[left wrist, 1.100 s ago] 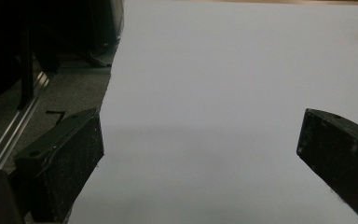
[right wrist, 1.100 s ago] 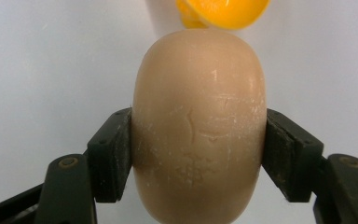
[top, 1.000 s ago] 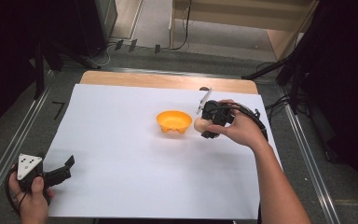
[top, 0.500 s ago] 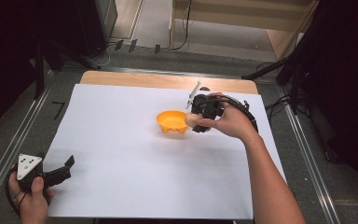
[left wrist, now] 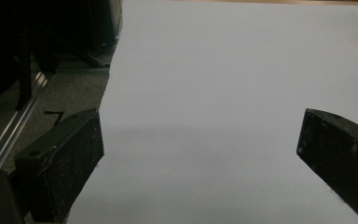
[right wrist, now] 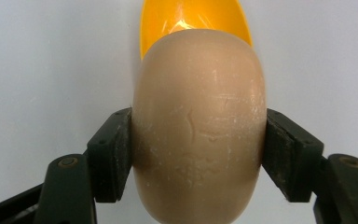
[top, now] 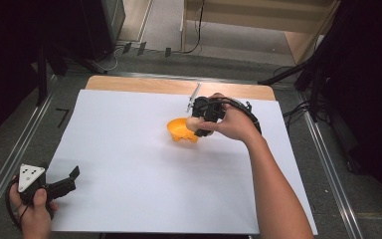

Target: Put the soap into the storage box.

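Above the orange bowl (top: 181, 130), near the surface's (top: 129, 149) centre, a beige egg (right wrist: 199, 126) is pinched by the right claw (top: 199, 124), apparently for dropping in, while the left claw (top: 64, 181) is kept spread at seven o'clock.

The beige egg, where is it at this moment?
The egg is clamped in the right gripper, right of centre on the white sheet in the high view, over the orange bowl.
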Motion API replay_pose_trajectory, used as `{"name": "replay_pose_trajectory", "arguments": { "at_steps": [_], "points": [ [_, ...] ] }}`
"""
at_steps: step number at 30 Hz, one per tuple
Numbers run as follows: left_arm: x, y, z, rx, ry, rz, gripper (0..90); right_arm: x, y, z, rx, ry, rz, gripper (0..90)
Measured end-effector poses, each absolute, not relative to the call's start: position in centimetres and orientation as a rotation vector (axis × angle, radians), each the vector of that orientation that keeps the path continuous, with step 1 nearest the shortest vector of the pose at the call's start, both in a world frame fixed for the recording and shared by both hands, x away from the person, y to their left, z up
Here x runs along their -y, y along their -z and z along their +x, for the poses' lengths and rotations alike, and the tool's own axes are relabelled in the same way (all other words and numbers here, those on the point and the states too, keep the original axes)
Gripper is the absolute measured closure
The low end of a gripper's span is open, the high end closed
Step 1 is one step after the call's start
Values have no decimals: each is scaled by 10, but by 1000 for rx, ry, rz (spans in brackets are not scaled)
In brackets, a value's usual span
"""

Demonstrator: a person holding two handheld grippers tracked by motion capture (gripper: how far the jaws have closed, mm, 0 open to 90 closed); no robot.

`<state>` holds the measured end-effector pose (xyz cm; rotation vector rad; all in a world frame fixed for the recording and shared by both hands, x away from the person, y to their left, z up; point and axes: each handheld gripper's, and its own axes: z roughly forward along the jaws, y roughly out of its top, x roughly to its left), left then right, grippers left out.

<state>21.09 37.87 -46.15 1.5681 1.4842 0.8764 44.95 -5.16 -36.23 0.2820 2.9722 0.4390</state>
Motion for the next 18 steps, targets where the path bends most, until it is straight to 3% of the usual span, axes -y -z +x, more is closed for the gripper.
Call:
{"name": "replay_pose_trajectory", "arguments": {
  "at_steps": [18],
  "points": [
    [-379,462,211,-1481,-877,1561,12,26,374,465,-2980,-448,231,327]
  ]
}}
